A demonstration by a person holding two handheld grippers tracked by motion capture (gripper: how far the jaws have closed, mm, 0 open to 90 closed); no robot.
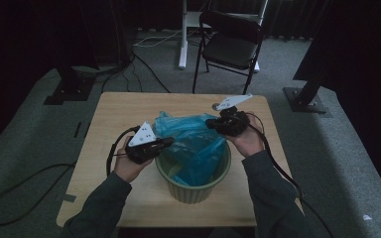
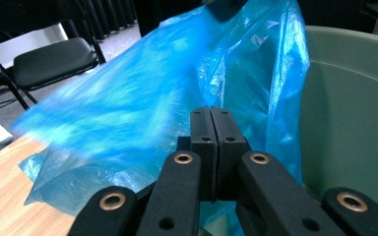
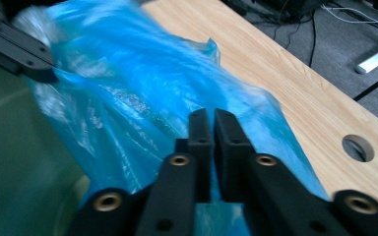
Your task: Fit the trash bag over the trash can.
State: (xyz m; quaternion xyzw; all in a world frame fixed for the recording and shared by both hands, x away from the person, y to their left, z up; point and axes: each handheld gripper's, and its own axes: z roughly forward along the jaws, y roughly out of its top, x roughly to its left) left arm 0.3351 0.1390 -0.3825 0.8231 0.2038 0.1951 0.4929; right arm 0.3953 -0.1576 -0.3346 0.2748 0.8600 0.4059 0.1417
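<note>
Green bin (image 1: 193, 191) on desk (image 1: 109, 111): blue bag (image 1: 198, 158) hanging inside | left gripper (image 1: 166, 142), right gripper (image 1: 212, 123): fingers clamping bag's rim.

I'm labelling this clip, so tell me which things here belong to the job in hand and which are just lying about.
In the job:
blue plastic bag
green bin
left gripper, shut on the bag
right gripper, shut on the bag

Lying about:
black folding chair
table, only the work surface
floor cables

High overhead, two close views, shared bag (image 1: 191, 136)
</note>
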